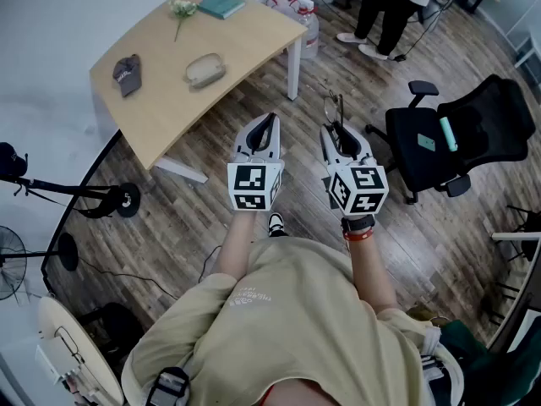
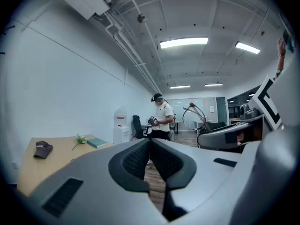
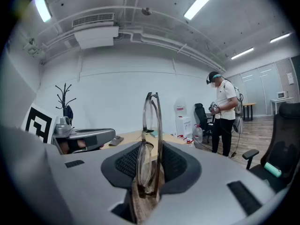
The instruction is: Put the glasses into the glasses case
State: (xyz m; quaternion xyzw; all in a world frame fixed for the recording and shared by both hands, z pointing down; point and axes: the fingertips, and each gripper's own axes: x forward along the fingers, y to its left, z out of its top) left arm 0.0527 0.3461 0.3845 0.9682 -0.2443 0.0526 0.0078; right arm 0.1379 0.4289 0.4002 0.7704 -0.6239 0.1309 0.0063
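Thin-rimmed clear-lens glasses (image 3: 160, 142) are standing upright, edge-on, centre of right gripper view. My right gripper (image 3: 152, 170) is pinching them low on frame. Beige oval glasses case (image 1: 205, 69) is lying on light wooden table (image 1: 245, 32), upper left of head view, well apart from glasses. My left gripper (image 2: 150, 144) is pressing its jaws together on nothing. My judgement: I'm needing a gentle pinch and a level carry, with left gripper steadying case. I'm not making out whether case is open, or whether temples are folded.

Seen overhead, the right gripper (image 1: 338, 134) hides part of the glasses (image 1: 332, 106); the top edge crops the standing person (image 1: 390, 11).
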